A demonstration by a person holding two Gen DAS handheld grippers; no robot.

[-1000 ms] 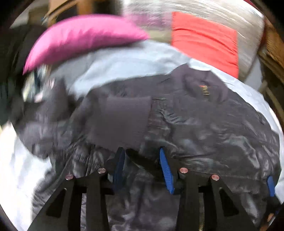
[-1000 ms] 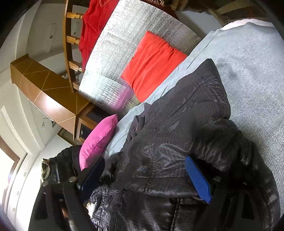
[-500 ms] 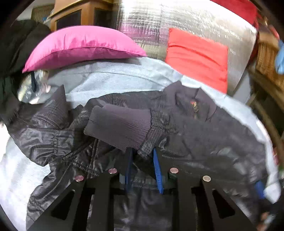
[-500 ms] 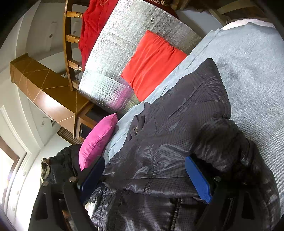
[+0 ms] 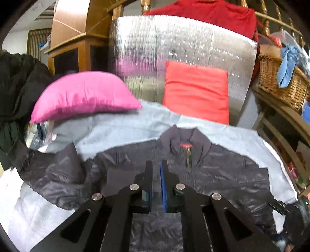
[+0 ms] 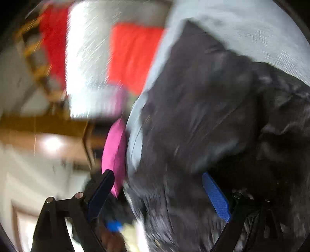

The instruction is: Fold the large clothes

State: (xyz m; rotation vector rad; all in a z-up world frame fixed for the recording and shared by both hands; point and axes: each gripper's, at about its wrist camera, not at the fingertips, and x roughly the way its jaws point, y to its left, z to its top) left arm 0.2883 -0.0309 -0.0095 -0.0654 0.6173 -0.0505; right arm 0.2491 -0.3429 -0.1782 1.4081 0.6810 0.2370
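Wicker basket (image 5: 281,81) only in left view; right view blurred

Inventory by count:
- Dark jacket (image 5: 222,174): one, spread on the grey cover (image 5: 120,131).
- Cushions: two — one pink cushion (image 5: 83,95), far left; one red-orange cushion (image 5: 195,93), far right.
- Silver foil panel (image 5: 174,48): one.
- Red garment (image 5: 203,11) over the rail: one.
- Wicker basket (image 5: 279,83): one, right.
- Grippers: two.
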